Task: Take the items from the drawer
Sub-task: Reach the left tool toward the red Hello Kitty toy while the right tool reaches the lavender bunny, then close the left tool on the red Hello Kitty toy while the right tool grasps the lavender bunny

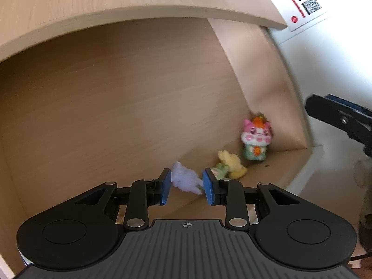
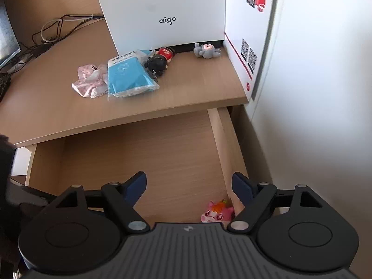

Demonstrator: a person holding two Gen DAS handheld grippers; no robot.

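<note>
The drawer [image 2: 139, 153] stands pulled out from under the desk [image 2: 186, 88], and most of its wooden floor is bare; what remains to take sits crowded into its right front corner. There a pink toy [image 1: 255, 139] stands upright against the side wall, a yellow toy [image 1: 232, 165] lies just beside it, and a pale purple toy [image 1: 186, 176] lies nearest the middle.

The left gripper [image 1: 187, 186] is lowered into the drawer with its blue pads part open, and the purple toy lies between them; whether the pads press on it yet is unclear through the blur. To do this step well, I judge it should sink until the pads bracket the toy's body, not its thin limb, close gently, then lift straight up so the yellow toy is not dragged along.

The right gripper [image 2: 189, 186] hangs above the same corner, released and empty.

On the desk lie things probably already taken out: a pink cloth [image 2: 89, 81], a blue packet [image 2: 127, 76], a black-and-red doll [image 2: 160, 60] and a grey toy [image 2: 207, 50], in front of a white box [image 2: 162, 7]. A white wall [image 2: 325, 93] closes the right side.
</note>
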